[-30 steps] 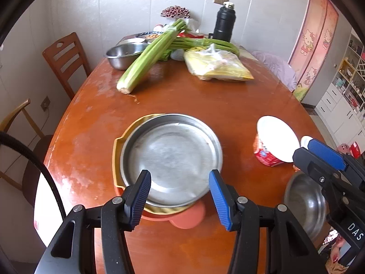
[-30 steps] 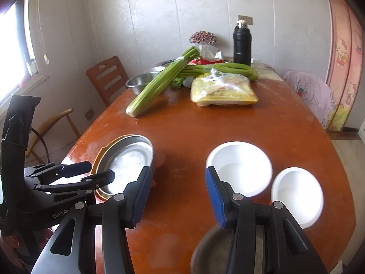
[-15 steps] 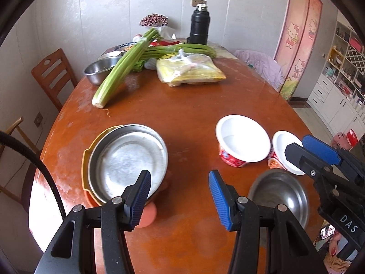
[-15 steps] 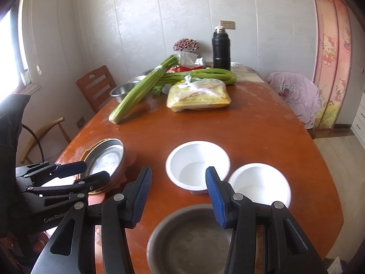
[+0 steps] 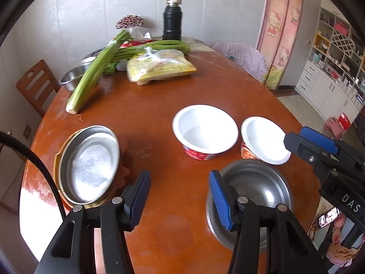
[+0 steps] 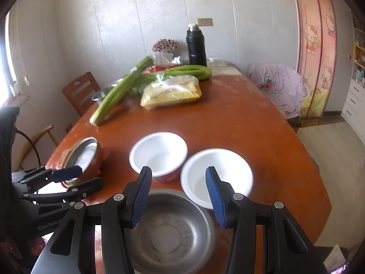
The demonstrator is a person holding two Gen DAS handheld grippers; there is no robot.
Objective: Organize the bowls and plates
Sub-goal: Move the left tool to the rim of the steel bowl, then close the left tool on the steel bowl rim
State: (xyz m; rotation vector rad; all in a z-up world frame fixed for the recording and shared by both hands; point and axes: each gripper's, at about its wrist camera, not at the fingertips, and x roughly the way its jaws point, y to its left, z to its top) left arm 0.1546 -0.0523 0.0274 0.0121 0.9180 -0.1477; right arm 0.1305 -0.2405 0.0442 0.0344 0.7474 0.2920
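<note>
Both claws have slid sideways over the round orange-brown wooden table [image 5: 159, 114]. A second ago the left claw [image 5: 180, 196] was right over the stack of plates; now that stack sits off to its left. The stack is a shiny flat steel plate [image 5: 91, 164] on a yellow plate with a pink one peeking out below.

That means the plates look done for now, and I think the bowls come next.

In front of the left claw, a bit to the right, is the big white bowl with a red outside [image 5: 205, 130]. The small white bowl with an orange-red outside [image 5: 262, 139] is just beside it, further right. The round shiny steel bowl [image 5: 255, 182] sits low, just behind the left claw's right finger.

The right claw [image 6: 179, 196] now hangs over that steel bowl [image 6: 168, 230], which shows between and below its fingers. The two white bowls are just ahead of it, the big one [image 6: 158, 153] to the left and the small one [image 6: 216, 171] to the right.

Both claws are part way open. Nothing is between the blue pads [image 5: 139, 198] of either one. They hold nothing and touch nothing.

Far ahead lie long green celery stalks [image 5: 91, 77], a yellow bag of food [image 5: 159, 68] and a black flask [image 5: 172, 20].
</note>
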